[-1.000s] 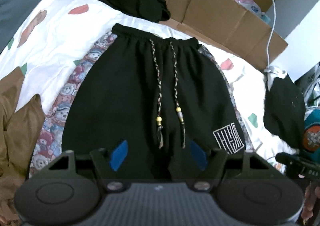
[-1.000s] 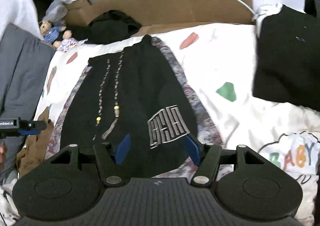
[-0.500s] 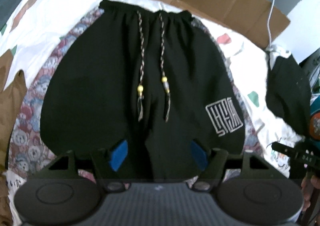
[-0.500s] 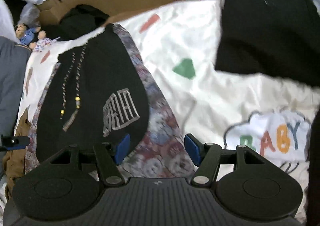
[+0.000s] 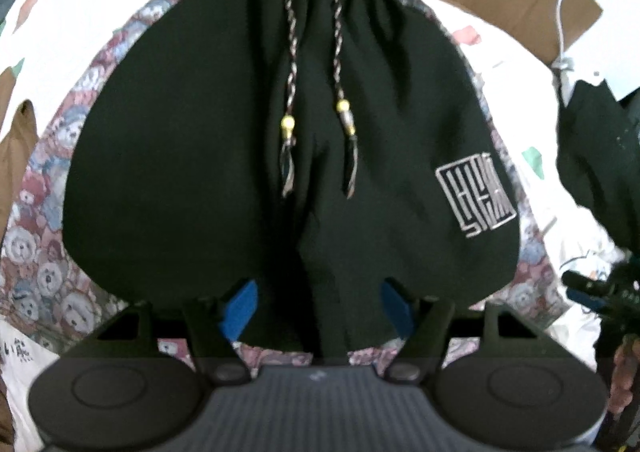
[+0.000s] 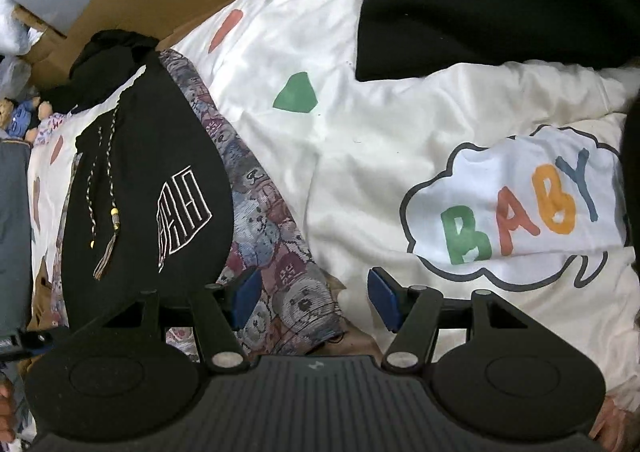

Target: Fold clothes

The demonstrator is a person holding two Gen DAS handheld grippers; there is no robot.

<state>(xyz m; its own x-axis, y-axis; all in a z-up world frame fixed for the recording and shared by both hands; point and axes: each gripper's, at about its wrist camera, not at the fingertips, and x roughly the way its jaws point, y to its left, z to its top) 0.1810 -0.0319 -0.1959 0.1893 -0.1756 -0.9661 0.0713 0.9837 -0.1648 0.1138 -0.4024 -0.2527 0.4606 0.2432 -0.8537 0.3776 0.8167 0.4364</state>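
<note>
The left gripper (image 5: 318,306) is showing a black body with a ribbed dark grey plate at its centre, flanked by two round black housings, each carrying a raised disc. Two black angled links are running forward from silver pivot screws to fingers (image 5: 239,308) faced with blue pads. The right gripper (image 6: 312,298) is showing the same build: ribbed grey centre plate bearing a small pale mark, round black housings, silver screws at the link pivots and on the crossbar, and blue-padded fingers (image 6: 245,297) on black stems.
</note>
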